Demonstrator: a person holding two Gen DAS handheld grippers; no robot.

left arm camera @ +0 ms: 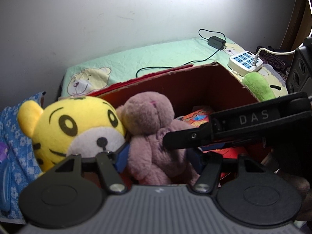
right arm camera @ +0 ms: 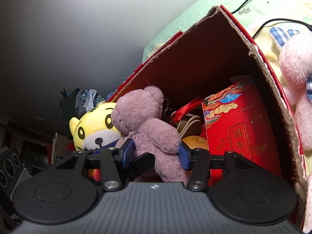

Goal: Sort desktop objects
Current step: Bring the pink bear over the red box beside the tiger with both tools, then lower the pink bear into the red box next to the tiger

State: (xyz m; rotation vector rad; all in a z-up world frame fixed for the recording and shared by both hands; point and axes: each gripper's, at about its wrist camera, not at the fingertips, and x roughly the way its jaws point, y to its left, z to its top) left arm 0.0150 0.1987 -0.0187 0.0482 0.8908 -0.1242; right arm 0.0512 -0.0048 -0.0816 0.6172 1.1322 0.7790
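A purple teddy bear sits low in an open cardboard box, the right tool grasping it around the lower body, one blue pad pressed into the plush on each side. The left tool holds a yellow tiger toy at the box's near left corner; its blue pad shows under the tiger's chin, the jaws clenched close on what seems a thin part of the toy. The right tool's black finger crosses the left wrist view just above the bear.

Both toys look light, soft and compressible, unlikely to break, though plush gives under pressure and can slide out of a shallow pinch. The bear's torso, already between the pads, is probably the firmest hold; limbs or ears would stretch and swing.

Also in the box are a red gift packet, an orange and a red ribbon. Outside, a pink plush rabbit leans on the box wall and a green plush lies on the cloth-covered surface near a power strip.
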